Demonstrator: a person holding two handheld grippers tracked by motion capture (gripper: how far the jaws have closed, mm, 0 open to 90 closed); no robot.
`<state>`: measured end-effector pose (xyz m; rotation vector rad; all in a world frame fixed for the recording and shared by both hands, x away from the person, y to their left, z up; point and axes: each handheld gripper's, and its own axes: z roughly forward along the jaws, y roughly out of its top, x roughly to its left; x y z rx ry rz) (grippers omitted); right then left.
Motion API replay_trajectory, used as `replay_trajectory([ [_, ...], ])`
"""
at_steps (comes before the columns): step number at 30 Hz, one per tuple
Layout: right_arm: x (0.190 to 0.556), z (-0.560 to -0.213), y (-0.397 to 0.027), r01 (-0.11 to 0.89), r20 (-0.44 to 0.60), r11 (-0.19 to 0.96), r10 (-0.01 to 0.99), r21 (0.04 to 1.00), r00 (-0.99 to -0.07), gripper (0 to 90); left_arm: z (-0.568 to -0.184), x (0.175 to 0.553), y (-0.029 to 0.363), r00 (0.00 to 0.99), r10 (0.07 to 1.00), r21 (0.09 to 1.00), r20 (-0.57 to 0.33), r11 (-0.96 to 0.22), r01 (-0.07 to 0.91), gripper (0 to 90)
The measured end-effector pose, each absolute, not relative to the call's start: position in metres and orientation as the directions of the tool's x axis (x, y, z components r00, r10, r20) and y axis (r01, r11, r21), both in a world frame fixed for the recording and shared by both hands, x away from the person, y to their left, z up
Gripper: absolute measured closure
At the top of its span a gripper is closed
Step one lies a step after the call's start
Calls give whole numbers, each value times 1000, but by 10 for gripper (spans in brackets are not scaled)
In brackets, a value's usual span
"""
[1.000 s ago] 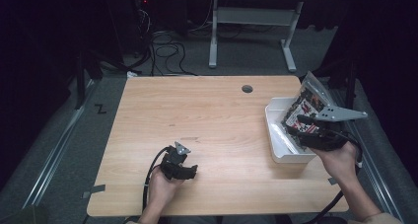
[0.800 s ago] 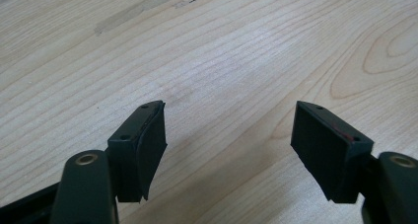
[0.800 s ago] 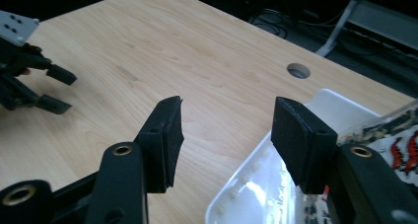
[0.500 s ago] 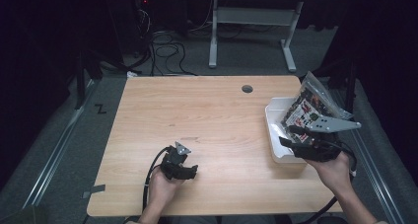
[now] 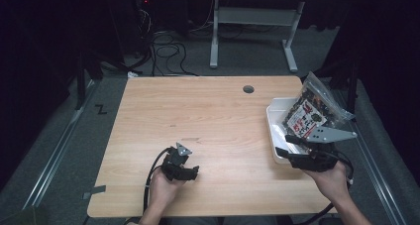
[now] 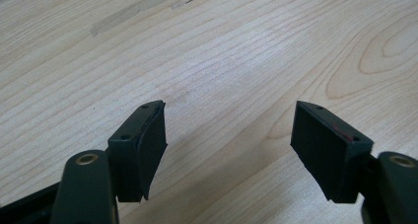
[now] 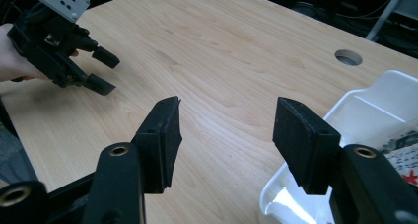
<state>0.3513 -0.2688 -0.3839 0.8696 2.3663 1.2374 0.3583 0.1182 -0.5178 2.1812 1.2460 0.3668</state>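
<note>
The right gripper has its black jaws spread wide with nothing between them, poised over the near corner of the white plastic tray. A clear crinkly bag of dark snacks with a red-and-white label leans in that tray. The left gripper hangs wide open over the bare light wooden table, holding nothing

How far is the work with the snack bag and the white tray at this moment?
Done: the snack bag already leans in the white tray at the table's right edge. In hand: nothing; the right gripper is open near the tray's corner with nothing between its jaws. The left gripper is also open and empty over bare wood. Left: probably only to draw the right gripper away, or to settle the bag.
</note>
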Motion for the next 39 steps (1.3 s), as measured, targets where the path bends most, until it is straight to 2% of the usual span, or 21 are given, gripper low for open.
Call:
replay_trajectory([
  [18,348,-414,-257,400,56,412,636,819,-770,441,-517,359,119,525,850,618,-48,-387,684,300],
  [39,352,-441,-231,412,61,459,606,788,-793,445,-517,359,118,529,847,618,-47,-391,682,300],
])
